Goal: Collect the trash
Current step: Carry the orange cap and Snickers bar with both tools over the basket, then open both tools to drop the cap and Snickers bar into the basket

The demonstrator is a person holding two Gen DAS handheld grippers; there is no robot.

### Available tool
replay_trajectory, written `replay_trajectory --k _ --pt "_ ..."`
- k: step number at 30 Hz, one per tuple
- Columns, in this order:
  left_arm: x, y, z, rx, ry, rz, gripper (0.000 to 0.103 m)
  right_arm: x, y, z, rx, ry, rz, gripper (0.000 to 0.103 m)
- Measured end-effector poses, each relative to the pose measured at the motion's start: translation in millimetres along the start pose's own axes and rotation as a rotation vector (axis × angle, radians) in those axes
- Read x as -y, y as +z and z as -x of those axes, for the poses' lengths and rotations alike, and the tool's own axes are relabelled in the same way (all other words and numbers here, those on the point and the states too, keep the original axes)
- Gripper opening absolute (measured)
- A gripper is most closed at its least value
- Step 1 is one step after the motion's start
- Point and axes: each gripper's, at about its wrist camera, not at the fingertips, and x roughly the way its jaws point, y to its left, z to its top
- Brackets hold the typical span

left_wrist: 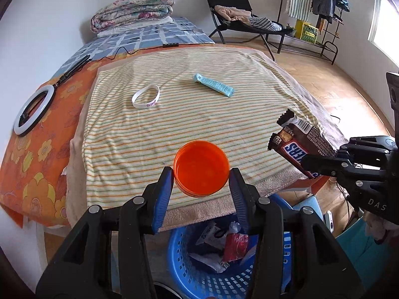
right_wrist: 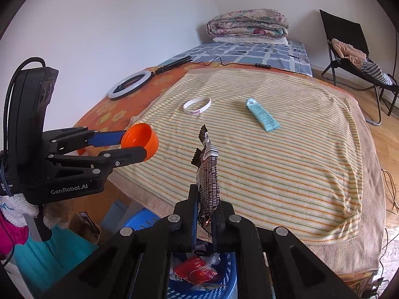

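We count 2 grippers, each with a load. Our left gripper [left_wrist: 201, 182] has its jaws clamped on 1 orange cup [left_wrist: 201, 169], mouth open toward the wrist camera, held past the near edge of the striped towel [left_wrist: 199, 124]. Our right gripper [right_wrist: 205, 211] has its jaws pressed together on 1 brown candy wrapper [right_wrist: 209, 174], which stands upright from the pads, its torn end uppermost.

Under both grippers: 1 blue basket [left_wrist: 179, 269] on the floor beside the bed, holding 1 red packet [left_wrist: 235, 246] and some white scraps we cannot count.

Left on the towel: 1 white wristband [left_wrist: 146, 96] and 1 pale blue tube [left_wrist: 213, 85], well apart from each other and from both grippers.

Elsewhere on the bed: 1 ring light [left_wrist: 33, 109] with 1 black cable, lying on the orange flowered sheet [left_wrist: 37, 169]; 1 folded quilt [left_wrist: 132, 10] stacked at the far end.

Beyond the bed: 1 black folding chair [left_wrist: 232, 7] with clothes on it, and 1 clothes rack [left_wrist: 324, 5] by the window.
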Motion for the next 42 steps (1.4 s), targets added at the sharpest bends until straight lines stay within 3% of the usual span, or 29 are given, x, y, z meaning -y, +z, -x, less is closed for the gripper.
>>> replay_trajectory --k 20,37,42 --pt "12.8 -80.5 -14.2 -0.124 -0.019 0.021 0.047 -32.4 -74.1 11.4 -0.09 -0.006 0.007 0.007" --pt "14.3 -98.1 -29.1 -0.178 -0.011 0.021 0.047 -37.4 -93.1 -5.4 -0.14 -0.006 0.003 0.008" --pt "12.9 -100.2 -32.0 -0.191 -0.006 0.024 0.047 -37.5 -95.6 -9.3 -0.155 -0.006 0.004 0.014"
